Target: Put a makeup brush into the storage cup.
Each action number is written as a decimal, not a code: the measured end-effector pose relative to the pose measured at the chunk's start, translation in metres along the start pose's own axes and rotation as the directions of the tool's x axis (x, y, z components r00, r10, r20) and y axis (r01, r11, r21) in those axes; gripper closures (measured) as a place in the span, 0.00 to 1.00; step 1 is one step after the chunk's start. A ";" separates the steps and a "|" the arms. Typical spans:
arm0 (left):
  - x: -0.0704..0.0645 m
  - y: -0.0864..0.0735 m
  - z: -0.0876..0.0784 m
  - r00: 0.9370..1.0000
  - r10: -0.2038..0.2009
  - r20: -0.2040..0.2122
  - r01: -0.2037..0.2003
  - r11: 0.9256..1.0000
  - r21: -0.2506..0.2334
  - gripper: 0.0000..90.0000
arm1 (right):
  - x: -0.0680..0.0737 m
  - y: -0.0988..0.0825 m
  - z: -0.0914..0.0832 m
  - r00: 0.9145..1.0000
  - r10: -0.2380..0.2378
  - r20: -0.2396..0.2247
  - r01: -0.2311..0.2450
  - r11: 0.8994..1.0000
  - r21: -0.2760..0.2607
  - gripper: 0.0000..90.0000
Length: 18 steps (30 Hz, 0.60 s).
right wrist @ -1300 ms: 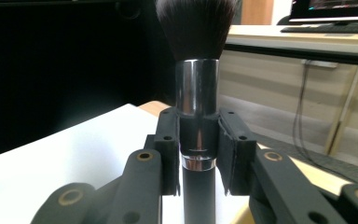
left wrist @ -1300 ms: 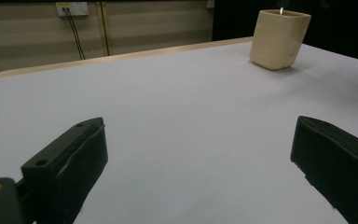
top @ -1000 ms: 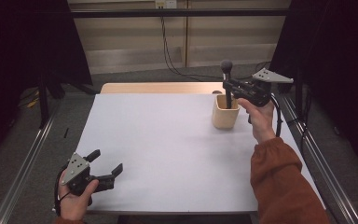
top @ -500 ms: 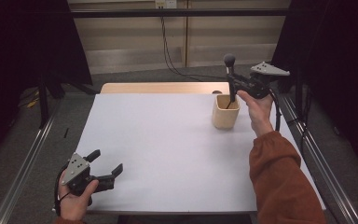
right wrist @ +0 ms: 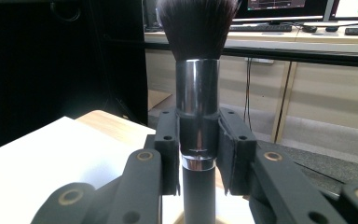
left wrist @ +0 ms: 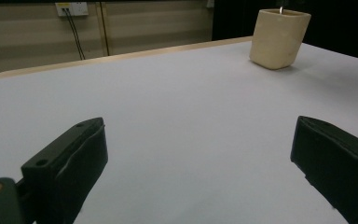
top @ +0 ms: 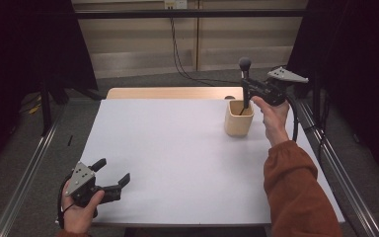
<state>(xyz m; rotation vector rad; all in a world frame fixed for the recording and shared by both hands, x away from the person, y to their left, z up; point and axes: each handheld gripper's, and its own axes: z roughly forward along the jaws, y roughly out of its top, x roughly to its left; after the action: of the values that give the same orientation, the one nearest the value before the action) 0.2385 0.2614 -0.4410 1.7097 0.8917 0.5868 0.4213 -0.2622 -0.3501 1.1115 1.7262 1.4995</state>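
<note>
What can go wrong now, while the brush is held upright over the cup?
The right tool grips the brush on its smooth metal collar, so it may slip or tilt. The handle end sits in the light cup, which stands free near the table edge; a sideways push might tip it.

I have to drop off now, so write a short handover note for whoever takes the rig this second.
Right gripper: shut on the brush, held upright by its metal collar, bristles up, handle end dipping into the cup.
Left gripper: open, holds nothing, low at the near left corner of the table.
Cup: upright at the table's far right.
Done: brush gripped and lined up over the cup.
Left: probably lower the brush fully, release, and draw the right gripper clear.
</note>
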 end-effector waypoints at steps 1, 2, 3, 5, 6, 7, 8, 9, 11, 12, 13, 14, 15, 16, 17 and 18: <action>0.000 0.000 0.000 1.000 0.001 0.001 -0.001 1.000 -0.002 0.04 | 0.000 -0.001 0.000 1.000 0.002 -0.002 -0.002 1.000 0.001 0.80; 0.000 0.000 0.000 1.000 0.000 0.000 0.000 1.000 -0.001 0.04 | 0.000 -0.002 0.001 1.000 0.002 0.000 -0.002 1.000 0.006 0.80; 0.000 0.000 0.000 1.000 0.000 0.000 0.000 1.000 0.000 0.04 | 0.000 -0.003 0.001 1.000 0.003 0.000 -0.003 1.000 0.009 0.80; 0.001 0.000 0.000 1.000 0.000 -0.002 0.000 1.000 0.001 0.04 | -0.001 -0.006 0.002 1.000 -0.001 0.000 0.001 1.000 0.012 0.80; 0.001 0.000 0.000 1.000 0.000 -0.002 0.000 1.000 -0.001 0.04 | -0.001 -0.008 0.002 1.000 0.002 0.000 -0.002 1.000 0.012 0.80; 0.000 0.000 0.000 1.000 0.000 -0.001 0.000 1.000 -0.001 0.04 | -0.002 -0.009 0.002 1.000 0.001 -0.002 -0.001 1.000 0.016 0.80; 0.000 0.000 0.000 1.000 0.000 -0.001 0.000 1.000 0.000 0.04 | -0.003 -0.011 0.002 1.000 -0.001 -0.001 0.001 1.000 0.017 0.80; 0.000 0.000 0.000 1.000 -0.001 0.000 0.001 1.000 -0.001 0.04 | -0.003 -0.012 0.002 1.000 -0.006 -0.004 0.006 1.000 0.018 0.80; 0.000 0.000 0.000 1.000 0.001 -0.002 -0.001 1.000 0.002 0.04 | -0.003 -0.015 0.002 1.000 -0.007 -0.009 0.007 1.000 0.018 0.80; 0.000 0.000 0.000 1.000 -0.005 -0.001 0.005 1.000 0.002 0.04 | -0.003 -0.016 0.001 1.000 -0.009 -0.007 0.009 1.000 0.021 0.80; 0.000 0.000 0.000 1.000 0.000 -0.003 0.000 1.000 0.002 0.04 | -0.003 -0.017 0.001 1.000 -0.008 -0.007 0.008 1.000 0.024 0.80; 0.000 0.000 0.000 1.000 0.001 -0.004 -0.001 1.000 0.002 0.04 | -0.004 -0.018 0.001 1.000 -0.007 -0.009 0.007 1.000 0.022 0.80; 0.000 0.000 0.000 1.000 -0.001 -0.001 0.001 1.000 0.000 0.04 | -0.004 -0.019 0.001 1.000 -0.007 -0.009 0.007 1.000 0.021 0.80; 0.000 0.000 0.000 1.000 0.001 -0.003 -0.001 1.000 0.002 0.04 | -0.004 -0.019 0.001 1.000 -0.005 -0.008 0.005 1.000 0.022 0.80; 0.000 0.000 0.000 1.000 0.001 -0.003 -0.001 1.000 0.002 0.04 | -0.005 -0.020 0.000 1.000 -0.006 -0.006 0.006 1.000 0.023 0.80; 0.000 0.000 0.000 1.000 -0.001 -0.003 0.001 1.000 0.002 0.04 | -0.005 -0.022 0.000 1.000 -0.004 -0.007 0.004 1.000 0.028 0.80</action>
<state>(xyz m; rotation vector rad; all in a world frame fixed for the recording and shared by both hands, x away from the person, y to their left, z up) 0.2387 0.2616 -0.4412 1.7102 0.8950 0.5882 0.4194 -0.2666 -0.3717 1.1179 1.7575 1.4831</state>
